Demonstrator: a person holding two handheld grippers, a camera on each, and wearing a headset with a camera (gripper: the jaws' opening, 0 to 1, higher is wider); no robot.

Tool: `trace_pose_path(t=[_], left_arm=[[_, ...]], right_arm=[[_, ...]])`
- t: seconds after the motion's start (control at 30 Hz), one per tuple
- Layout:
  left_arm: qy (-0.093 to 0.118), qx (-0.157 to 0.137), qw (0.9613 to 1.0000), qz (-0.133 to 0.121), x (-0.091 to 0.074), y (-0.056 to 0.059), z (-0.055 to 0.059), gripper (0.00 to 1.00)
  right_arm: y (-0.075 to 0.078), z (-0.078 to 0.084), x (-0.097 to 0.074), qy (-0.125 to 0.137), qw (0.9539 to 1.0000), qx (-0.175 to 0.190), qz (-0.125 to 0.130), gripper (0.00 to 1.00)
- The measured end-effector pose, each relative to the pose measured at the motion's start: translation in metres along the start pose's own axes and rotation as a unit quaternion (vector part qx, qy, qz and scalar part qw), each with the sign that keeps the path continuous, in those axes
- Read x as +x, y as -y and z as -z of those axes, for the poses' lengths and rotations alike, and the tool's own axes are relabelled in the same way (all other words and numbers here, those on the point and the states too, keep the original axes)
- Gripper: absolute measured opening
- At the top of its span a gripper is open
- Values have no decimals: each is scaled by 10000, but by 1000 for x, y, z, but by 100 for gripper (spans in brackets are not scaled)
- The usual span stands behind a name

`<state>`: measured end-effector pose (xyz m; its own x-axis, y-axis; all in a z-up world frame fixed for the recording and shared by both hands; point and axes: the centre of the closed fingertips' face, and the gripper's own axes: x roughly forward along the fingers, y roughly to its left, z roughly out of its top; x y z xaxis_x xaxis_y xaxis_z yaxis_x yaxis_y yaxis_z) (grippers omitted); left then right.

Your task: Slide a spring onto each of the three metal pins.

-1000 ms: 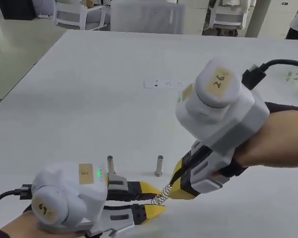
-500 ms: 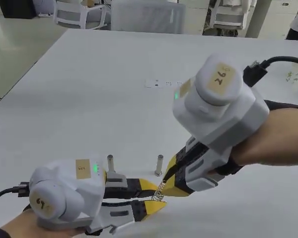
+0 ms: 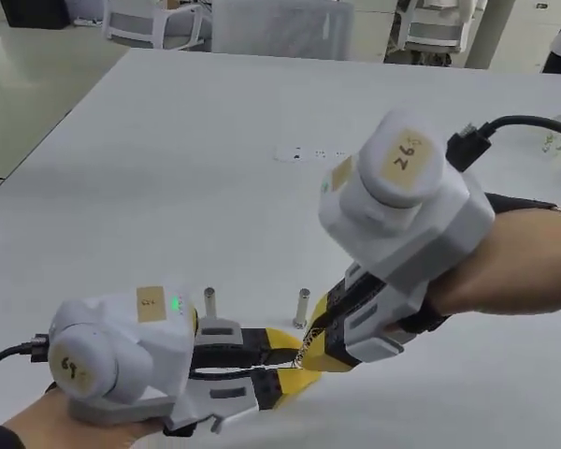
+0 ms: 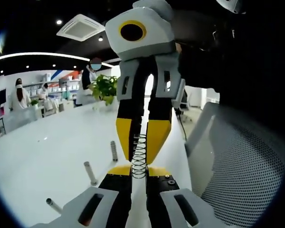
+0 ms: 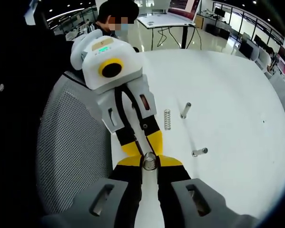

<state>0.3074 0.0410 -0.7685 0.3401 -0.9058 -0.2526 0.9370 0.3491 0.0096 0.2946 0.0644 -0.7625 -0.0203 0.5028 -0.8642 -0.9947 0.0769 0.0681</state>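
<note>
Meeting tip to tip low over the white table [image 3: 215, 168], the two grippers are joined by one spring [image 4: 139, 156]. It is clamped between the right gripper's [image 3: 313, 346] yellow jaws. Its other end lies between the left gripper's [image 3: 287, 363] narrowed jaws, and whether it is pinched there cannot be told. Three bare pins [image 4: 90, 173] are stood just beyond, with a second spring [image 5: 167, 118] laid near one.

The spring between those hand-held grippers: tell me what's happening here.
A person is working with a hand-held gripper in each hand. The left hand-held gripper and the right hand-held gripper meet tip to tip, both closed on one spring over the white table; it looks like a handover or re-grip. The three metal pins stand bare, no spring on any. A second spring lies on the table near one pin.
</note>
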Motion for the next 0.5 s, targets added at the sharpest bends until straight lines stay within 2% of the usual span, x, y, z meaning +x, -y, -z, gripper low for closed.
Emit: trace_pose_path(t=[0.33,0.5], left_arm=[[73,-17,10000,-46,-2,-1,-1,3],[9,-38,10000,-85,-3,-3,3,8]], right_arm=[[2,-3,0,-39,10000,8,18,8],[6,-3,-1,-69,10000,18,67,8]])
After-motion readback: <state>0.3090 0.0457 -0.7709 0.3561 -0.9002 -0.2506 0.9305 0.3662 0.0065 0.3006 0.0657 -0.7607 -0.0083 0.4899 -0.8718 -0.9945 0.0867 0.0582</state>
